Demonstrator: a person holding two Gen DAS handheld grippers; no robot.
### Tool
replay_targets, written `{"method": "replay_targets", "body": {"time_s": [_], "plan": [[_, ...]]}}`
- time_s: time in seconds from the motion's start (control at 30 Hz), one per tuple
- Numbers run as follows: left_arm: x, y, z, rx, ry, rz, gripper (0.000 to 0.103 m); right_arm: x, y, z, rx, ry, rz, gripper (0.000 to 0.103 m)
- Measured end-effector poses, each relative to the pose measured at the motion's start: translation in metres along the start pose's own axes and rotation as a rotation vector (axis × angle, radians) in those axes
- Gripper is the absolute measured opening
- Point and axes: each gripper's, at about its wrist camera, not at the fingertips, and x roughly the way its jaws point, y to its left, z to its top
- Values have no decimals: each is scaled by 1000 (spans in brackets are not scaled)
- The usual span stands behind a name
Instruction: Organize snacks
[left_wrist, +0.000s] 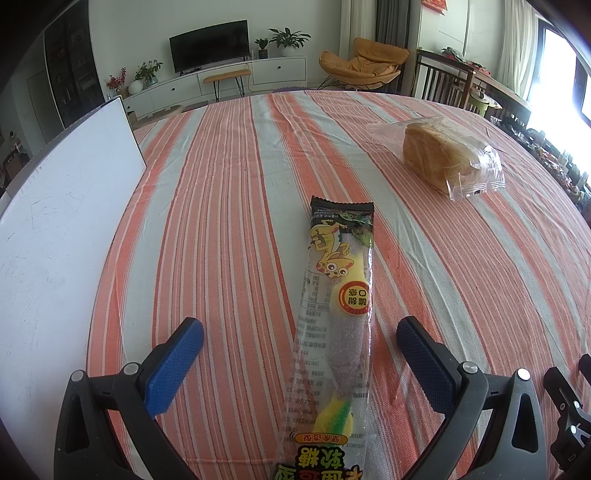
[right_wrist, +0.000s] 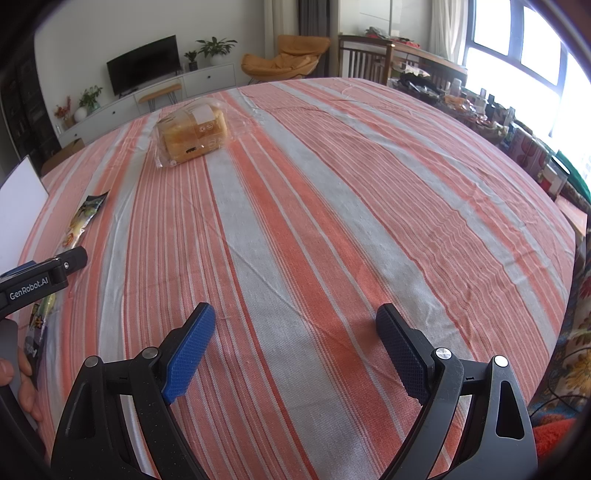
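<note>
Left gripper (left_wrist: 300, 338) sits nearest the lens, jaws spread wide with the long candy packet (left_wrist: 334, 325) lying lengthwise between the blue pads (left_wrist: 176, 365), touching neither pad as far as the left wrist view shows. Largest item in view: striped tablecloth (left_wrist: 229, 206), orange-red and grey bands, covering the whole table surface with light wrinkles. White board (left_wrist: 62, 206) lies at the left edge of the cloth, partly off the fabric. Bagged bread loaf (left_wrist: 439, 158) rests on the cloth well beyond the candy packet and to its right, clear wrapper slack around it; in the right wrist view the same loaf (right_wrist: 192, 133) sits far forward-left. Candy packet is flat on the cloth, dark printed end pointing away from the camera, yellow cartoon print facing up; in the right wrist view it (right_wrist: 83, 218) appears at the left margin, partly hidden behind the left gripper's body. Right gripper (right_wrist: 295, 332) hovers over bare cloth, jaws likewise wide apart, nothing between them. Fingers of a hand (right_wrist: 26, 384) show at the lower left of the right wrist view.
</note>
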Motion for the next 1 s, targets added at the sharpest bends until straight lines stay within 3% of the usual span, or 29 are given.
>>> {"method": "replay_targets", "body": {"time_s": [0.2, 0.33, 0.43, 0.6, 0.73, 0.9, 1.0], "plan": [[0, 0, 0, 0, 0, 0, 103, -2, -3, 0, 9, -1, 17, 91], [0, 0, 0, 0, 0, 0, 103, -16, -33, 2, 172, -70, 191, 89], [0, 0, 0, 0, 0, 0, 103, -30, -41, 10, 197, -145, 201, 90], [0, 0, 0, 0, 0, 0, 103, -17, -9, 58, 21, -150, 280, 90], [0, 0, 0, 0, 0, -1, 103, 10, 21, 121, -140, -145, 337, 90], [0, 0, 0, 0, 0, 0, 103, 59, 70, 184, -315, -22, 363, 90], [0, 0, 0, 0, 0, -1, 103, 104, 106, 193, -446, 128, 272, 91]]}}
